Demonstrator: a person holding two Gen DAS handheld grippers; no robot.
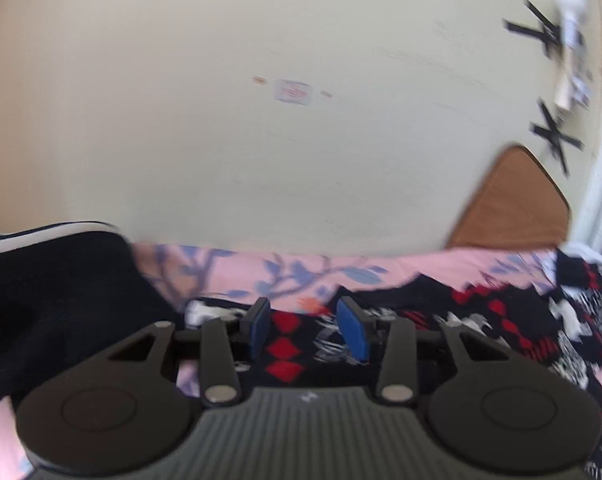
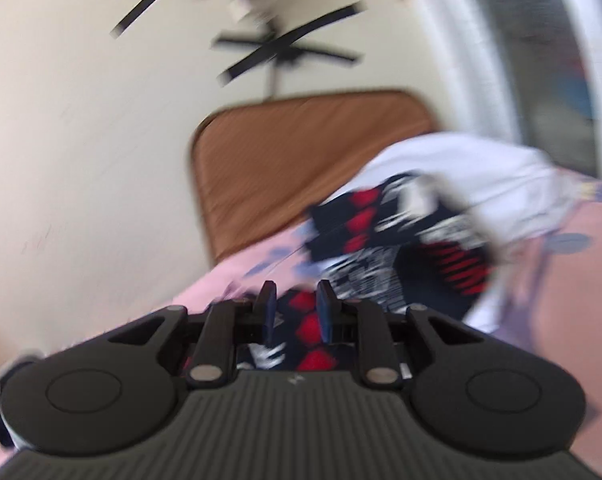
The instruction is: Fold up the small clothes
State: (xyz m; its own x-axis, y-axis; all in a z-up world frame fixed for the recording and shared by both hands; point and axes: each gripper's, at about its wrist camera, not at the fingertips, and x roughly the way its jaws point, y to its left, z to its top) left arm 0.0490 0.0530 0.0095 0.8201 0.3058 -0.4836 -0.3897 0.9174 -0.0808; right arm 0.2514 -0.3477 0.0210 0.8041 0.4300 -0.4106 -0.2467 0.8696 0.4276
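Clothing lies on a pink floral bedsheet (image 1: 285,272), and every place below is given from that sheet. At its left end sits a plain black garment (image 1: 53,304) with a white-striped edge. Right of that, across the sheet's middle and on toward its right end, lies the black patterned garment (image 1: 481,320) with red diamonds and white print. The left gripper (image 1: 307,328) hangs over the near part of this garment, jaws partly apart, blue pads clear of the cloth as far as the blur allows, nothing clamped. Past the sheet's far right corner stands a brown headboard (image 1: 509,208) against the cream wall (image 1: 261,140). In the right wrist view, the right gripper (image 2: 297,312) is over the same patterned garment (image 2: 381,264), jaws narrowly parted with patterned cloth showing in the gap; whether the pads pinch it I cannot tell. A white cloth (image 2: 481,184) lies bunched beyond.
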